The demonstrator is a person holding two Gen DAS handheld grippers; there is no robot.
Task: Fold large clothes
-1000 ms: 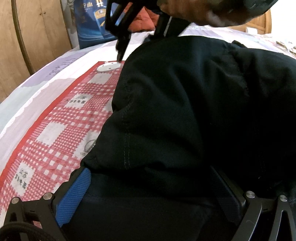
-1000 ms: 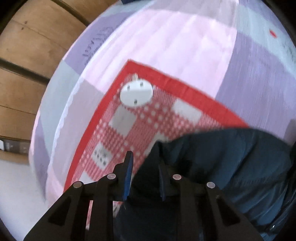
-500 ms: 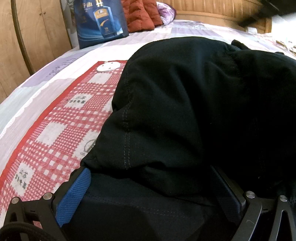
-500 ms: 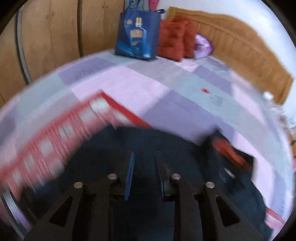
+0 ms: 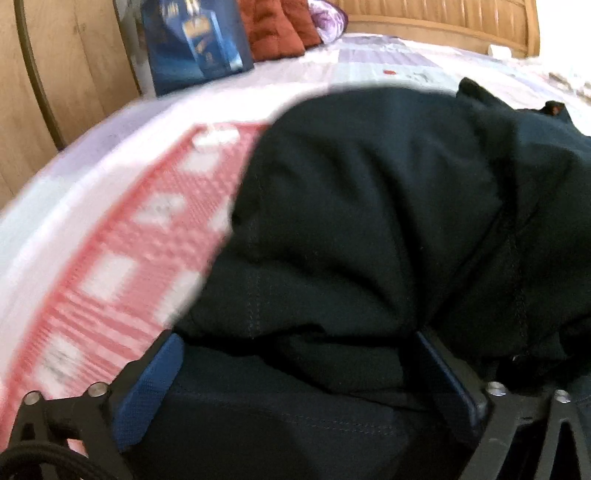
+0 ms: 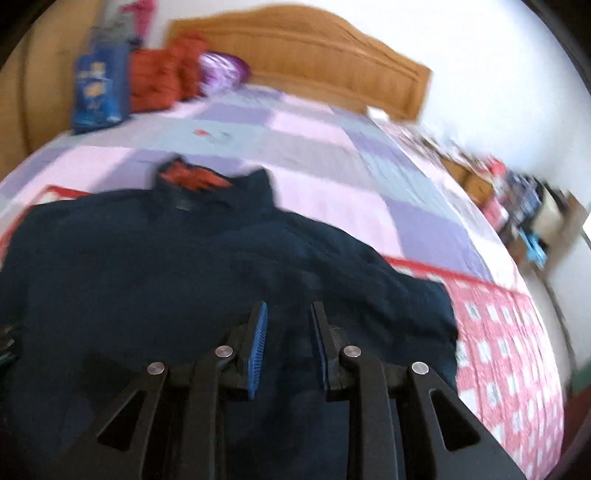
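Left wrist view: my left hand-held gripper (image 5: 295, 369) has its blue-padded fingers (image 5: 147, 387) spread wide w/ a thick fold of the dark navy jacket (image 5: 388, 221) bunched between them. Fabric fills the whole gap and touches both pads, so I'd say it's grasping the jacket. The jacket mounds up in front, covering most of the frame. It lies on a red-and-white checked cloth (image 5: 110, 266) spread over the bed (image 5: 369, 70), toward the bed's left edge. A small white round thing (image 5: 216, 137) sits at the cloth's far corner, blurred, can't tell what it is. At the head of the bed: blue bag (image 5: 195, 40), red padded garment (image 5: 280, 29), wooden headboard (image 5: 443, 18). Wood panelling (image 5: 66, 66) runs along the left side.

Right wrist view: my right hand-held gripper (image 6: 288, 332) hangs over the jacket (image 6: 184, 280), fingers parted w/ a narrow gap and nothing in it, so released. The jacket lies spread across the bed's near part, collar (image 6: 207, 181) pointing to the headboard (image 6: 314, 48), red lining showing inside it. Checked cloth (image 6: 498, 332) sticks out from under the jacket toward the right edge. Quilt (image 6: 295, 147) in purple, pink and grey blocks beyond. Blue bag (image 6: 98, 88) and red garment (image 6: 162, 77) in the far left corner, a purple item (image 6: 221, 70) beside them. Frame is blurred.
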